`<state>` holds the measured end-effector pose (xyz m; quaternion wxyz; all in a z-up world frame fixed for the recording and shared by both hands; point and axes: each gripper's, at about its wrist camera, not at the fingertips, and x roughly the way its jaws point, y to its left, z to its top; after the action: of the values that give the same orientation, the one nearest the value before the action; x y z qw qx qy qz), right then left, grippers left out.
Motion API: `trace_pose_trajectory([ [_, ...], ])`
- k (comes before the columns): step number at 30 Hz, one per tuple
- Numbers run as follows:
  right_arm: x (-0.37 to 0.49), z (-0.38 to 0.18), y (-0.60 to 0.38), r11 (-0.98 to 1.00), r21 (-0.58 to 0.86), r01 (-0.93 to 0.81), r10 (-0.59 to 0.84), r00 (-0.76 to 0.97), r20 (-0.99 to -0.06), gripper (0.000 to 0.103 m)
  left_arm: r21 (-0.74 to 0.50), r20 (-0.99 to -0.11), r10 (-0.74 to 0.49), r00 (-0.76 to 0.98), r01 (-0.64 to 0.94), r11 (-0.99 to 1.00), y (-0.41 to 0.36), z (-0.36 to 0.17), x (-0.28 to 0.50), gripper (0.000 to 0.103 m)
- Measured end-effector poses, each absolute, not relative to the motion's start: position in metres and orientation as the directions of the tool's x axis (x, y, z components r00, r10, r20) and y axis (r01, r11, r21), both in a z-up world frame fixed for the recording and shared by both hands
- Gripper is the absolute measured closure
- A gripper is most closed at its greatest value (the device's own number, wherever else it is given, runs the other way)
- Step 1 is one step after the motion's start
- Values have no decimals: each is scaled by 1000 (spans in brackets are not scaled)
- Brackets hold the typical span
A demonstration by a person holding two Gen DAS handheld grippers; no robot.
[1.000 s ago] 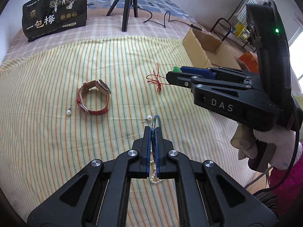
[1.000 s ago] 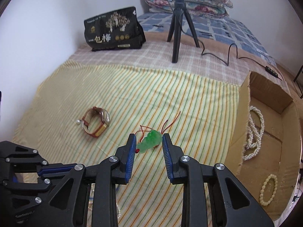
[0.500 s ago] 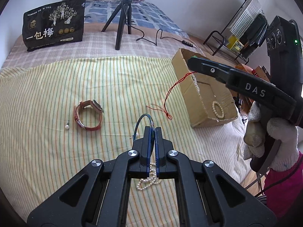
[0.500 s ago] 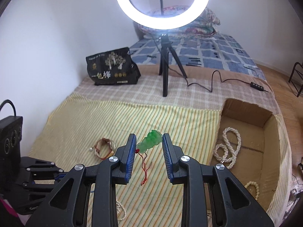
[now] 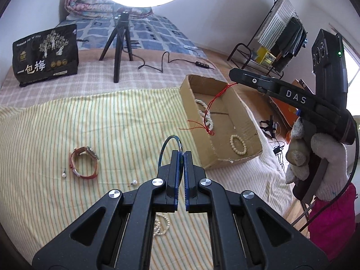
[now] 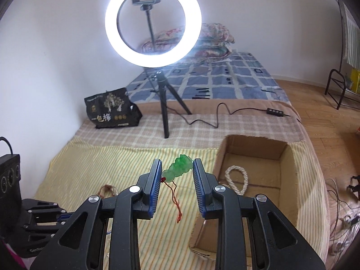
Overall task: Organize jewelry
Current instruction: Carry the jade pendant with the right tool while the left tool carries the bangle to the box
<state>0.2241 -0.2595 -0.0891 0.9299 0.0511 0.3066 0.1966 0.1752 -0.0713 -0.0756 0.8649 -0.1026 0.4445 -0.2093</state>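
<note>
My left gripper is shut on a thin blue bangle and holds it above the striped cloth. My right gripper is shut on a green jade pendant; its red cord hangs down. In the left wrist view the right gripper is high over the cardboard box, with the cord dangling into it. The box holds pearl necklaces and a bead bracelet. A red-strap watch, two pearl earrings and a pearl strand lie on the cloth.
A ring light on a tripod and a black snack bag stand at the back of the bed. A cable runs to the right. A clothes rack stands beyond the bed's right edge.
Both grippers have risen. The right one carried the pendant up and right, off the cloth, to above the box. The left lifted the bangle clear of the cloth.
</note>
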Motion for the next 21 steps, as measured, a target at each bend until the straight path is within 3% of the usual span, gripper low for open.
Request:
trace_pose_trajectory([
  [21,230,-108,-352,965,231,-126,241,774,-585,77,-377,-686,-551,476,415,828,-176,-65,195,102],
])
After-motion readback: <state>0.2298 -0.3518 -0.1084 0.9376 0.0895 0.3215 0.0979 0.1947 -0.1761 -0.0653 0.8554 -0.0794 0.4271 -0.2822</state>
